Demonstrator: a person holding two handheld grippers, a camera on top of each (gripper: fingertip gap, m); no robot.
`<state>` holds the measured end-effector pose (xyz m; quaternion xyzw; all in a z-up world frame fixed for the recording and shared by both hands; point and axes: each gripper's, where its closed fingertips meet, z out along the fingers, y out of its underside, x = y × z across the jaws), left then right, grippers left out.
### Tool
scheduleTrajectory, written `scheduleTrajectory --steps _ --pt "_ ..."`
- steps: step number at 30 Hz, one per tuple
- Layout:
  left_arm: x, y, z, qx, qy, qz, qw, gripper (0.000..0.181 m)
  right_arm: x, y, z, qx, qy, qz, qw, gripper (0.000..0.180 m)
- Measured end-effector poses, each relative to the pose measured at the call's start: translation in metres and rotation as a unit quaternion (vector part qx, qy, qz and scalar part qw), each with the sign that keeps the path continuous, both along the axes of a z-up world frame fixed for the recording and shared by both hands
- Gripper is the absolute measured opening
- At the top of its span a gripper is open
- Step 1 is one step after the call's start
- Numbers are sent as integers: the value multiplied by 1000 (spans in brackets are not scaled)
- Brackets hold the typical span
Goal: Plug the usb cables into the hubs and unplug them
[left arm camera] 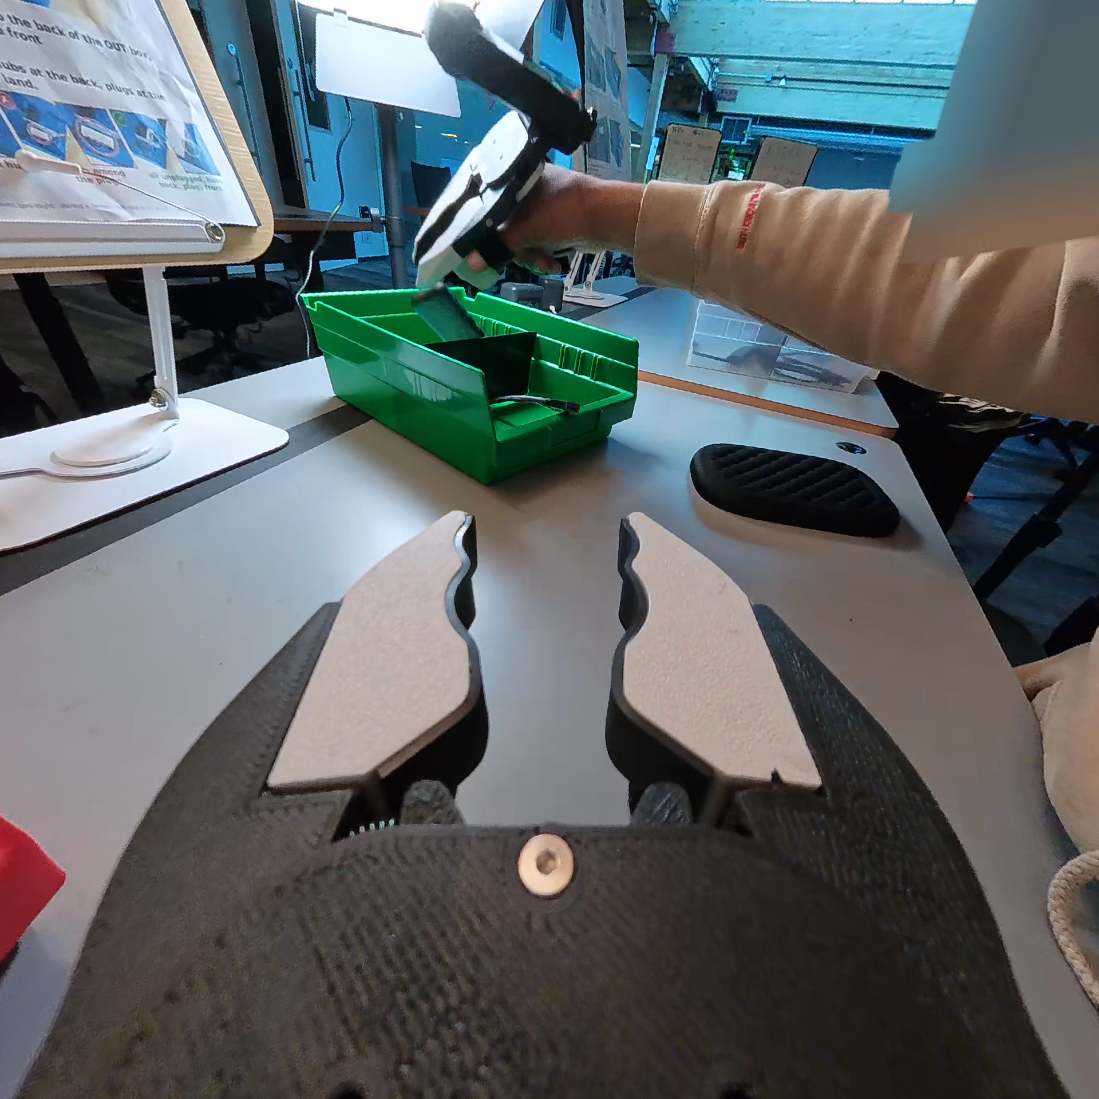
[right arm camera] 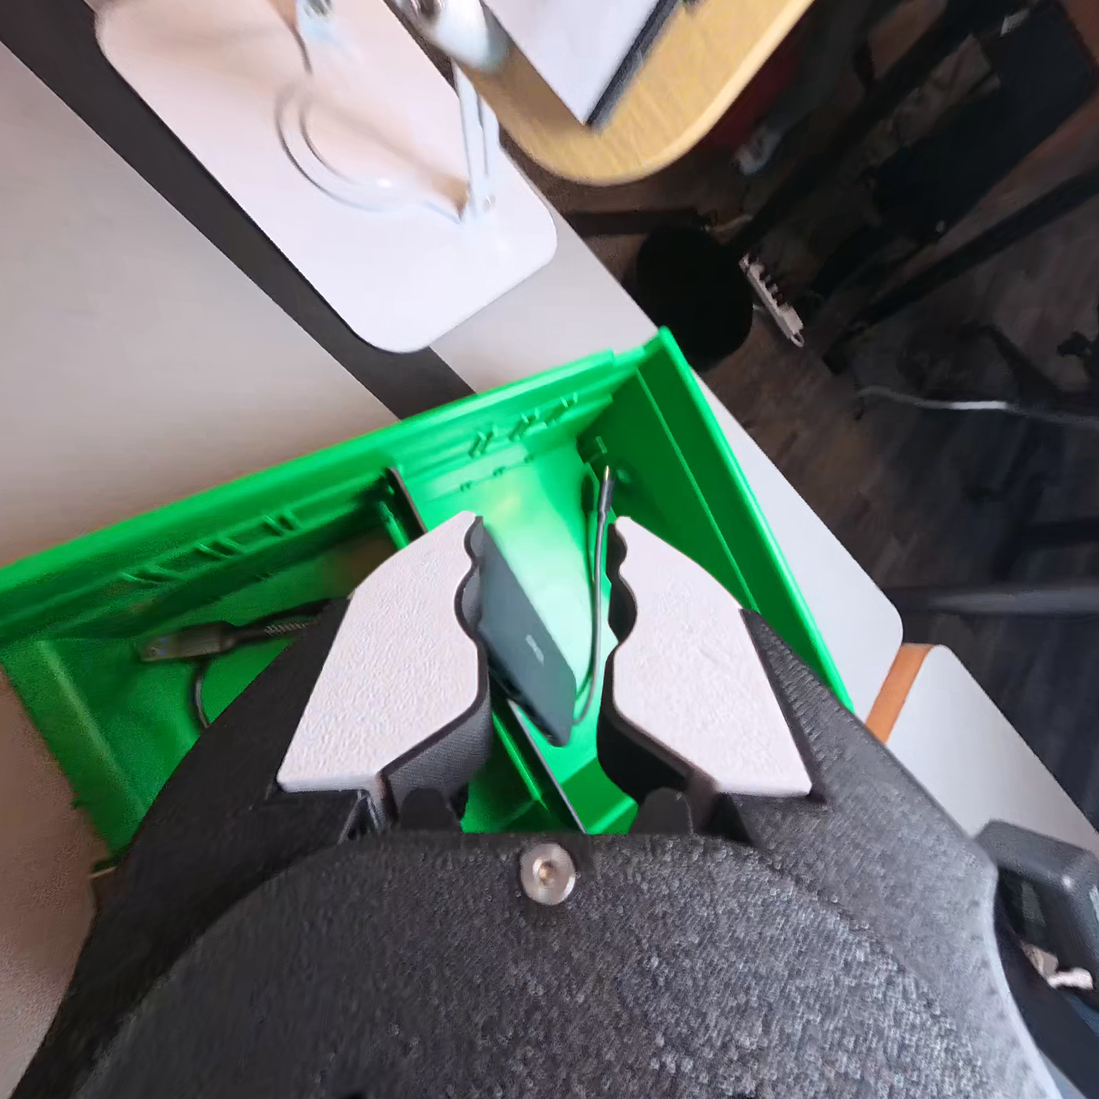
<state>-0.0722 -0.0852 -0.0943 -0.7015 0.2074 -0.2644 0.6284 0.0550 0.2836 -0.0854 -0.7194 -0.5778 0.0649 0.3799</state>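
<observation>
While your right gripper (right arm camera: 544,538) reaches down into the green bin (right arm camera: 737,476), its jaws stand wide apart and close on nothing. Between them you see the hub (right arm camera: 523,630): a flat, dark slate-grey slab with rounded corners, tilted on edge and leaning toward the left finger (right arm camera: 404,642), its glossy face tinted by the green plastic. Whether it touches that finger cannot be told through the blur. A thin dark cable (right arm camera: 597,571) runs along the hub's right side and ends in a slim metal plug near the bin's far corner. To the left, beyond a divider wall, a second cable (right arm camera: 196,645) with a thicker plug lies on the bin floor.

Your left gripper (left arm camera: 547,553) hovers low over the grey table (left arm camera: 178,624), jaws likewise parted and empty, well apart from the bin. From this side you see your right hand (left arm camera: 559,220) holding its gripper above the bin's rear compartment, with a black divider (left arm camera: 482,363) across the middle and a short cable end (left arm camera: 547,404) in the front section. A black ribbed pad (left arm camera: 791,487) lies right of the bin; a white stand (left arm camera: 119,440) carrying an instruction sheet (left arm camera: 101,107) sits left.
</observation>
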Motion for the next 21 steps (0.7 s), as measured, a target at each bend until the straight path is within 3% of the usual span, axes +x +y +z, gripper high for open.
scheduleTrajectory --steps 5,11,16,21 --pt "-4 1 1 2 2 8 1000 45 -23 -26 29 -7 65 36 997 42" --pt "-15 4 3 0 2 33 999 46 -29 -90 64 -35 240 92 966 41" --pt "-58 9 16 0 2 111 994 47 -8 -151 42 -36 299 131 945 39" --pt "-156 13 46 -6 37 255 966 42 24 -188 5 -28 320 138 937 34"
